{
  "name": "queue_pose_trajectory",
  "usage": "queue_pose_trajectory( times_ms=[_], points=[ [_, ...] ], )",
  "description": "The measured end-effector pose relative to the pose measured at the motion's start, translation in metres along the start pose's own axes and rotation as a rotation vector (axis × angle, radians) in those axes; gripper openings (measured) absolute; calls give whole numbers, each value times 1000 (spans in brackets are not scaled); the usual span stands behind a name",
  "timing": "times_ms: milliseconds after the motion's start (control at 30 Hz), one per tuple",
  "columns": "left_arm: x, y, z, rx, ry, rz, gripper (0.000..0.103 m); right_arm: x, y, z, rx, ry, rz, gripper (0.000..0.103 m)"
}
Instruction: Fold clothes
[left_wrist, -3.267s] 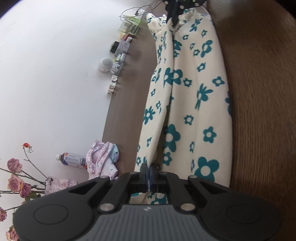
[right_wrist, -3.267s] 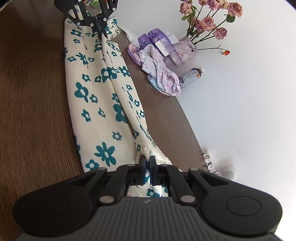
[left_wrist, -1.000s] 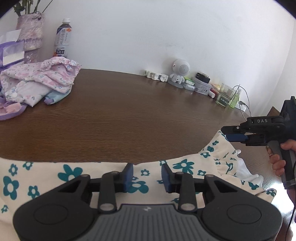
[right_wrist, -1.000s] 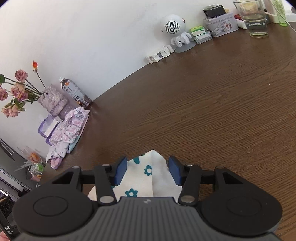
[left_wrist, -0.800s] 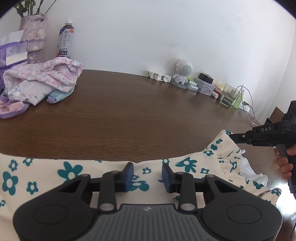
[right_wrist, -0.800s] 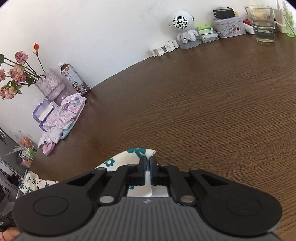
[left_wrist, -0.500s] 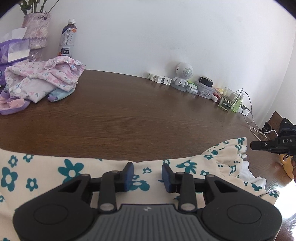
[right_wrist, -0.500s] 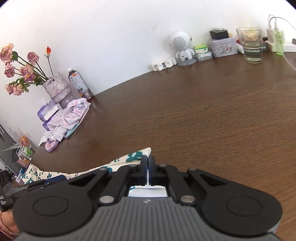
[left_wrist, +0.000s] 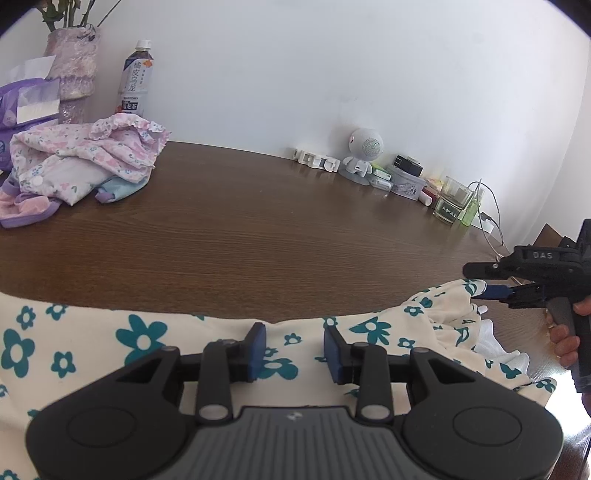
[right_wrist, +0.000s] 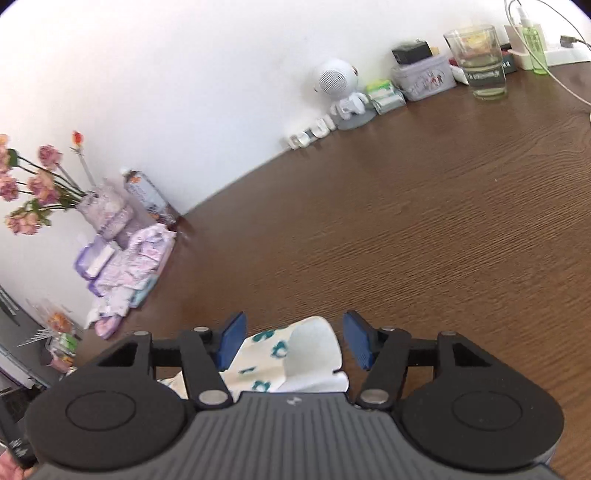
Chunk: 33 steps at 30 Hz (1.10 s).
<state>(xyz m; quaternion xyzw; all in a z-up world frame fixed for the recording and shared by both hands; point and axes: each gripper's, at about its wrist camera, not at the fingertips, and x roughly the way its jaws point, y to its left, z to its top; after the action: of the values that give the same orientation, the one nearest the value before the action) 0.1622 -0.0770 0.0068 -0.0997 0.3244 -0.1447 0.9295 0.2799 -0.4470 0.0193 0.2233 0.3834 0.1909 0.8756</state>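
- Garment: cream with teal flower print
- Table: dark brown wood grain
- Left gripper and right gripper: black, blue pads
- Clothes pile: pale pink and lilac floral
- Wall: plain white
- Robot figurine: white and grey

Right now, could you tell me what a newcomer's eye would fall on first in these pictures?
Probably the cream garment with teal flowers, spread along the near edge of the brown table. Both grippers are open over it: the left gripper above its middle, the right gripper around a raised corner at its right end. After that, the pink clothes pile at the far left, beside a bottle.
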Motion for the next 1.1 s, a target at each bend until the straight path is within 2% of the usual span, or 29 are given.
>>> queue_pose_trajectory(
  times_ms=[33, 67, 133, 367, 500, 600, 667, 800, 967, 1033, 1100],
  points=[
    [0, 0, 0, -1, 0, -1, 33, 9, 0, 1, 7, 26, -3, 54],
    [0, 1, 0, -3, -1, -3, 33, 15, 0, 0, 11, 50, 3, 31],
    [0, 1, 0, -5, -3, -5, 33, 14, 4, -7, -15, 76, -4, 4],
    [0, 2, -2, -8, -12, -4, 33, -27, 11, -36, -128, 78, -50, 1],
    [-1, 2, -2, -14, -18, 0, 33, -31, 13, -50, -178, 79, -87, 1],
    [-5, 6, -2, -41, -25, 4, 33, -31, 27, -57, -281, 55, -136, 1],
    [-15, 12, 2, -45, -54, 25, 38, -31, 33, -63, -328, 42, -158, 1],
    [-45, 31, 13, -24, -108, 111, 43, -31, 31, -64, -319, 32, -155, 1],
    [-92, 83, 29, -16, -162, 327, 47, -31, 31, -65, -315, 25, -156, 2],
    [-104, 112, 38, -50, -151, 404, 48, -31, 32, -65, -319, 27, -160, 2],
    [-110, 144, 51, -127, -107, 431, 48, -30, 33, -66, -324, 28, -165, 2]
  ],
)
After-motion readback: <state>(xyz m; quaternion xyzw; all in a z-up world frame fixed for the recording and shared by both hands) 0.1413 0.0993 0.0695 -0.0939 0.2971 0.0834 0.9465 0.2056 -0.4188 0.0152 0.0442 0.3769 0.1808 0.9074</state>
